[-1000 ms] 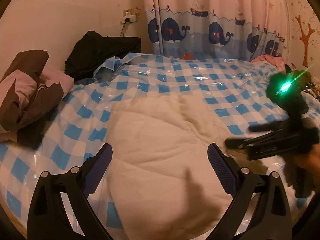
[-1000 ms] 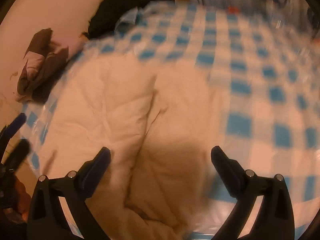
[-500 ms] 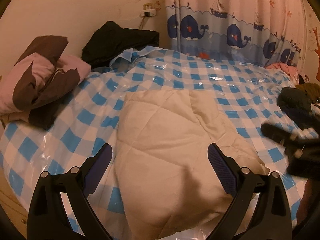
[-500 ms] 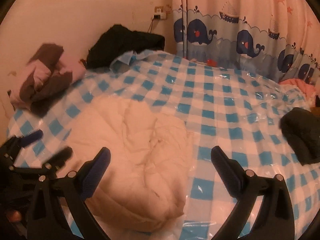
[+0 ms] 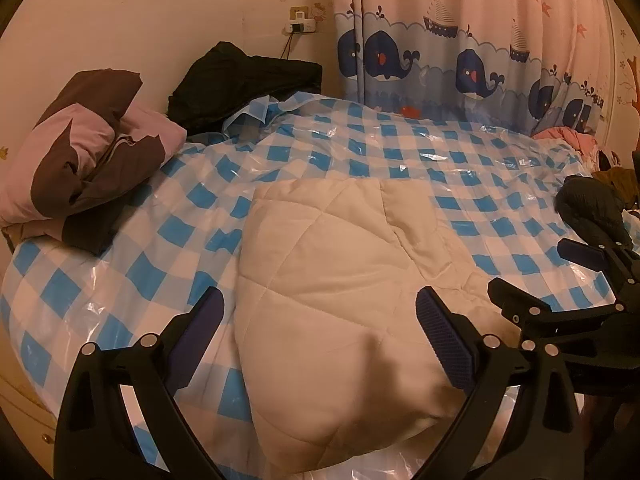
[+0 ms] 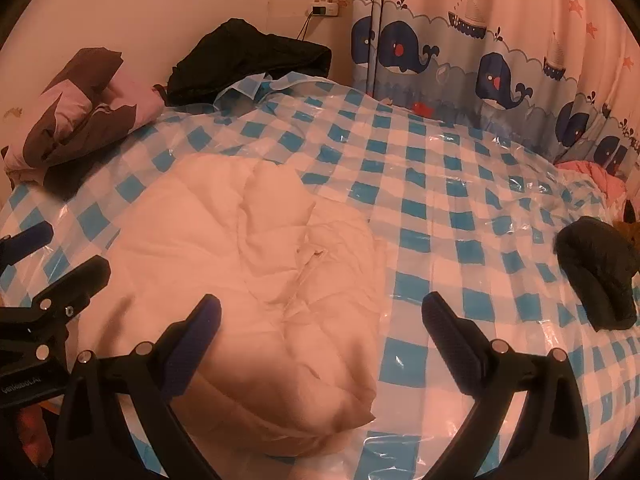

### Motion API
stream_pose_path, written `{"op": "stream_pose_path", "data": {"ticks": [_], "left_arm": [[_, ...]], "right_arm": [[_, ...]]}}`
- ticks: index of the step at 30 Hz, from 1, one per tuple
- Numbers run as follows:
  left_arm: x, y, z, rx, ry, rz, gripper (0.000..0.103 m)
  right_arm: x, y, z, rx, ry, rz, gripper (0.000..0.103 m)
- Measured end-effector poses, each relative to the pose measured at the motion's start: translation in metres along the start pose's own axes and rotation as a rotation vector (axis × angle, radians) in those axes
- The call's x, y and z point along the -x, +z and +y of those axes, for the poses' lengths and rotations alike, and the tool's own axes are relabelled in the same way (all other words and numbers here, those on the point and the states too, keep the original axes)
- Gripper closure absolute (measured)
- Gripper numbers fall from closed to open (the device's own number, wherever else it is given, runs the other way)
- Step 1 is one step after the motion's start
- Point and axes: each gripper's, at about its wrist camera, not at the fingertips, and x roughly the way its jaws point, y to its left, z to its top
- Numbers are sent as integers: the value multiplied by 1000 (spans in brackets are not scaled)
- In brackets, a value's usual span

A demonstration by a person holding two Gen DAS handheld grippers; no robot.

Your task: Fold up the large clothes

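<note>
Right now both claws hang above the near edge of the bed, and neither one touches anything. The left claw has its two fingers spread wide apart with nothing between them. The right claw is spread just as wide and holds nothing either.

The cream quilted coat lies bundled on the blue and white checked sheet, which has a shiny clear plastic layer over it. It sits straight ahead of the left claw, its near end showing between and just beyond that claw's fingertips. Seen from the right claw, the coat lies ahead and to the left, its near edge reaching under the left finger, while the right finger stands over bare checked sheet. Creases run down the middle of the bundle.

The right claw shows at the right edge of the left camera's view, just beside the coat's right side. The left claw shows at the left edge of the right camera's view, close to the coat's left side.

Far ahead and to the left of both claws, a pink and brown bundle rests at the bed's side. A black garment lies heaped against the wall beyond it. A dark rolled item sits on the sheet well to the right of the right claw. A whale curtain hangs behind the bed.
</note>
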Motion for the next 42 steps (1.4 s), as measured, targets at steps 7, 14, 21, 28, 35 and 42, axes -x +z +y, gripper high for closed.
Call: {"op": "stream_pose_path", "data": {"ticks": [7,14,21,28,35,42], "left_arm": [[0,0,0,-1,-3,0,10],[-1,0,-1,2,1,0,10],[-2,-1,-2,4,0,4,10],[-2,-1,-2,3,1,4,10],[-3,-1,-1,1,-1,4,10],[-2,-1,-2,2,-1,4,10]], "right_arm": [[0,-1,1,9,-11,-5,6],[1,0,0,10,-10,-8,6],[0,0,0,8,-10,-7,6],[0,0,1,9,-12,-5,6],[0,0,1,8,-12,-6,6],[1,0,2,7,-12,-7,6]]}}
